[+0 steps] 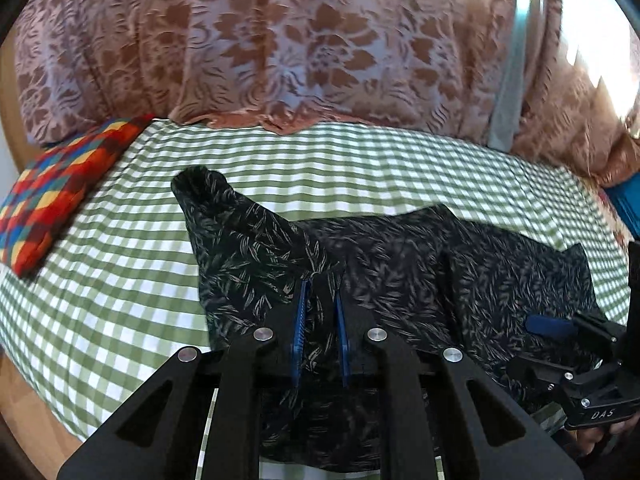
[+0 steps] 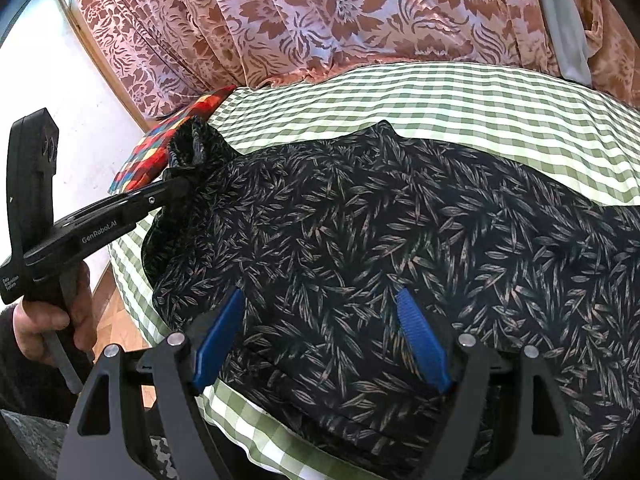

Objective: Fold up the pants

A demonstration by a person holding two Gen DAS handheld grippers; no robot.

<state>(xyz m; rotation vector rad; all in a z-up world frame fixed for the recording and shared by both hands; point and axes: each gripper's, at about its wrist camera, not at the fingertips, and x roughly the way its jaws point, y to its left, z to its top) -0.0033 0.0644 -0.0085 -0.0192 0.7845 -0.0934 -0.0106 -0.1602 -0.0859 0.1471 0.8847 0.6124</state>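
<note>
Green-and-white checked bed cover (image 1: pixel 360 160) as working surface, backed at 12 o'clock by a pink floral curtain (image 1: pixel 280 40); multicoloured checked cushion (image 1: pixel 60 204) at 9 o'clock in the left wrist view. Dark leaf-print pants (image 2: pixel 360 240) spread across the cover, filling the centre of both views and hanging over the near bed edge at 6 o'clock.

Left gripper (image 1: pixel 320 312): blue pads nearly together, pinching a raised ridge of the pants; lifted cloth peaked toward 10 o'clock. Seen again from the right wrist view at 9 o'clock, held by a hand (image 2: pixel 52 320), tips buried in bunched fabric. Right gripper (image 2: pixel 324 312): blue fingers (image 2: pixel 420 344) spread wide over the cloth, nothing clamped between them.

Step in hand, judged: carrying a lifted section across to form a fold. Best done with the pinch kept firm through all layers, lifted only enough to clear the cloth beneath, travel straight across so edges align, and the free gripper pressing or catching the matching edge to prevent dragging.

Waistband, hems and leg outlines not distinguishable; which part of the garment is gripped cannot be told. Near edge of the pants cut off by the gripper frames at 6 o'clock. Layer count inside the pinch hidden. Upper right of the left wrist view washed out by glare.
</note>
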